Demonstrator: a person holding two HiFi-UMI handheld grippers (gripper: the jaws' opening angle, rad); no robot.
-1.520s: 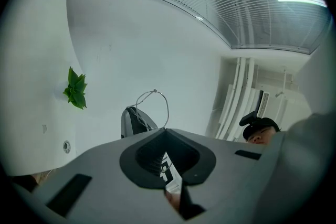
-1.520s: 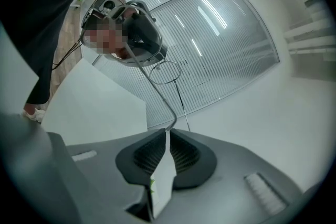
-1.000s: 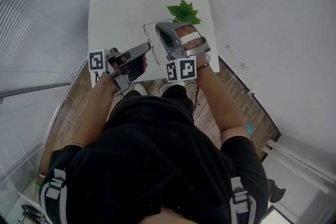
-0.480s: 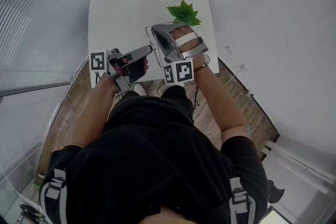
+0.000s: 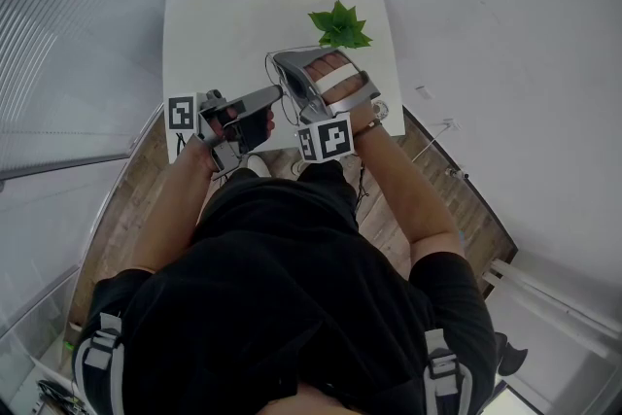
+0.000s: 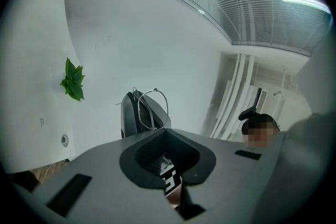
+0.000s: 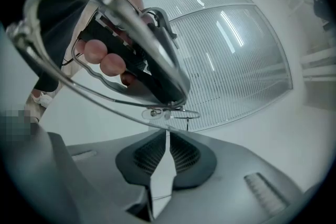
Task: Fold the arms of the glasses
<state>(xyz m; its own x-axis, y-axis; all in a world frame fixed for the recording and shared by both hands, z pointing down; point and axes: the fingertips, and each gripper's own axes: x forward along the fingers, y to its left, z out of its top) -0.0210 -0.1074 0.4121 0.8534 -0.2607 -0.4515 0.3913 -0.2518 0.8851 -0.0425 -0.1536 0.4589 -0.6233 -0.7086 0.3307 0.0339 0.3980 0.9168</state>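
The thin wire glasses (image 7: 157,112) hang in the air between my two grippers, above the white table (image 5: 214,24). My right gripper (image 7: 167,134) is shut on a thin wire arm of the glasses, which runs through its narrow slit. My left gripper (image 5: 278,91) points up at the frame from the left. Its tip sits at the nose pads, and its jaws look shut on the frame there. In the left gripper view one lens rim (image 6: 154,90) loops up in front of the right gripper's body (image 6: 131,115). The rim's lower end goes behind the left gripper's (image 6: 166,132) jaw edge.
A small green plant (image 5: 340,24) stands at the table's far right, just beyond my right gripper (image 5: 275,63). The table's near edge lies under both hands, with wooden floor below it. Slatted blinds fill the left side of the room.
My right gripper has rolled and shifted a little to the left, its marker cube moving with it. The glasses have turned with it. The left gripper has stayed put.
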